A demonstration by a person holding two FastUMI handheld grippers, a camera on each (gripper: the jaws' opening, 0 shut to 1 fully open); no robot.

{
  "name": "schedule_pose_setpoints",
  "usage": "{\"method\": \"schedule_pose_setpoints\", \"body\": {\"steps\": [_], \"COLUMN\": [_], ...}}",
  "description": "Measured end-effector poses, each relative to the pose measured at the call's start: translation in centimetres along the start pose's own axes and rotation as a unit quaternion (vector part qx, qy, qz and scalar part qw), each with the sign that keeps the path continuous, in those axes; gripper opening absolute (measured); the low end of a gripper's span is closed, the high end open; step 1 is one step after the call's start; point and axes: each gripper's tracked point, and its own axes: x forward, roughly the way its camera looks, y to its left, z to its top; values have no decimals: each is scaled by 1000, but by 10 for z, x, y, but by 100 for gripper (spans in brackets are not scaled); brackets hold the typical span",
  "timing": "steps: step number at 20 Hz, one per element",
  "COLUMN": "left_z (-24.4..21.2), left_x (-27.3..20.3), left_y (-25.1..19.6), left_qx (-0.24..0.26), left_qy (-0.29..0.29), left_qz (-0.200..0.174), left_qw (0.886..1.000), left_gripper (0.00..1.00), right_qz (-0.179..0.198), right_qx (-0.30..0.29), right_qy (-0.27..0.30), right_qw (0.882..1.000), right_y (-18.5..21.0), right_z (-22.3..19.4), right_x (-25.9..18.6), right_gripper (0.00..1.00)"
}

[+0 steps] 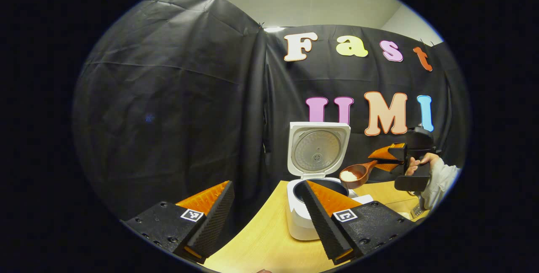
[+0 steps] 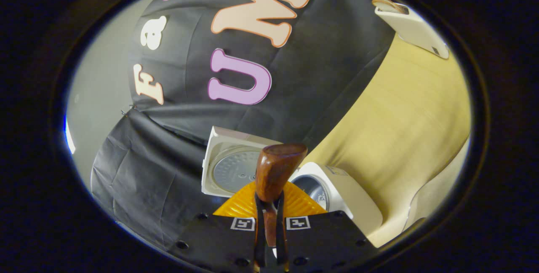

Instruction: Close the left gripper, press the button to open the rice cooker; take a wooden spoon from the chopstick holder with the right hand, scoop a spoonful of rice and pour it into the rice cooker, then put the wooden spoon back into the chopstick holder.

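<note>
Left gripper view: wooden spoon [image 1: 357,174] level, bowl toward rice cooker [image 1: 303,218], right gripper [image 1: 385,159] clamping handle; left gripper [image 1: 265,205] spread.

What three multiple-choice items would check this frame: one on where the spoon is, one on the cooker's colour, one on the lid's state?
1. Where is the wooden spoon?
A. Lying on the table
B. Held up beside the open rice cooker
C. Resting inside the pot

2. What colour is the rice cooker body?
A. White
B. Red
C. Black

3. What state is the lid in?
A. Shut
B. Taken off and lying flat
C. Raised upright

Answers:
1 B: in the left gripper view the right gripper holds the spoon in the air, its bowl close to the cooker's rim and carrying rice.
2 A: the body shows white against the table.
3 C: the lid stands up behind the pot, its inner plate showing.
</note>
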Motion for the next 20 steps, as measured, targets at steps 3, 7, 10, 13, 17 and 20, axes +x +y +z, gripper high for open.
{"method": "schedule_pose_setpoints", "body": {"steps": [3,7,10,13,17,20], "left_z": [-1,-8,-13,-18,-21,-24], "left_x": [2,2,5,6,6,6], "left_y": [12,32,40,47,52,53], "left_qx": [-1,-7,-16,-21,-24,-27], "left_qy": [1,8,14,20,25,28], "left_qz": [6,16,21,27,32,33], "left_qw": [1000,1000,1000,999,999,999], "left_gripper": [95,95,95,95,92,92], "right_qz": [-7,-23,-45,-59,-76,-78], "right_qx": [-26,-77,-150,-213,-294,-374], "right_qy": [4,6,13,20,17,10], "right_qw": [1000,997,988,975,953,924], "right_y": [8,9,1,-6,-12,-7], "right_z": [-15,-35,-54,-70,-77,-80], "right_x": [25,51,66,76,82,85], "right_gripper": [13,10,13,13,10,10]}}
